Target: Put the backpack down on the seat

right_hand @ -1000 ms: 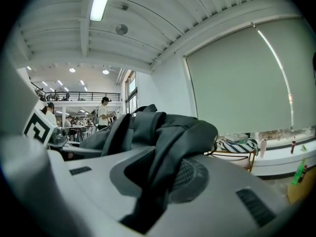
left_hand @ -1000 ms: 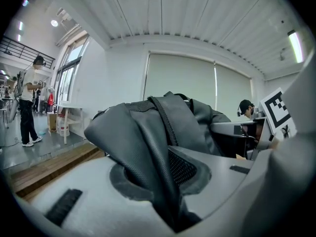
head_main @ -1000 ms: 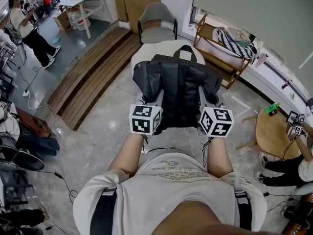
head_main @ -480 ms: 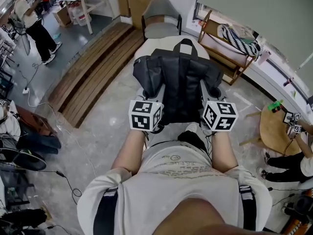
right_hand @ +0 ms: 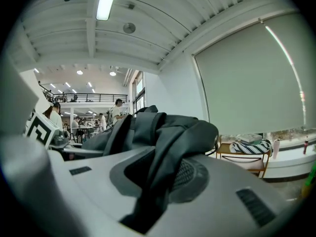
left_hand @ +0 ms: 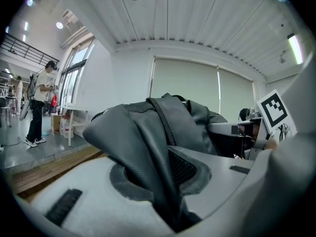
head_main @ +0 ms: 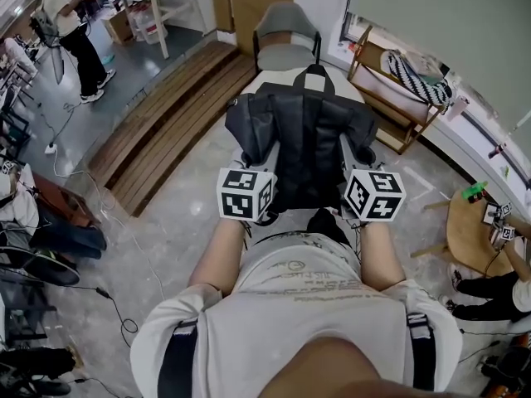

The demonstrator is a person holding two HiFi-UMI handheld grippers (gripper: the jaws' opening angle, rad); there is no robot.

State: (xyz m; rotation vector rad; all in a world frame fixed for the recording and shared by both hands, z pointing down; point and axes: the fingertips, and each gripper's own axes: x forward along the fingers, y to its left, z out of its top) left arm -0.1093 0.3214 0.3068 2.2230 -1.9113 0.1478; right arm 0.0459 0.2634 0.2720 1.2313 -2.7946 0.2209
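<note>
A black leather backpack [head_main: 303, 143] hangs in front of me, held up by both sides. My left gripper [head_main: 255, 157] is shut on a fold of its left edge, and that fold [left_hand: 148, 142] runs down between the grey pads [left_hand: 98, 181]. On the other side, my right gripper [head_main: 352, 156] is shut on the right edge, with the fabric [right_hand: 168, 152] pinched in its jaws. A white cushioned seat [head_main: 272, 81] lies on the floor just beyond and below the backpack, which hides most of it. The bag's top handle [head_main: 314, 75] points away from me.
A grey chair [head_main: 286, 44] stands behind the white seat. To the right are a wooden rack [head_main: 390, 98] with a striped cloth [head_main: 419, 66] and a low round wooden table [head_main: 479, 232]. A wooden platform [head_main: 162, 127] runs along the left. A person [head_main: 70, 19] stands far left; cables [head_main: 112, 301] lie on the floor.
The backpack and both grippers have come nearer to the white seat and now cover more of it. Both grips look the same.
</note>
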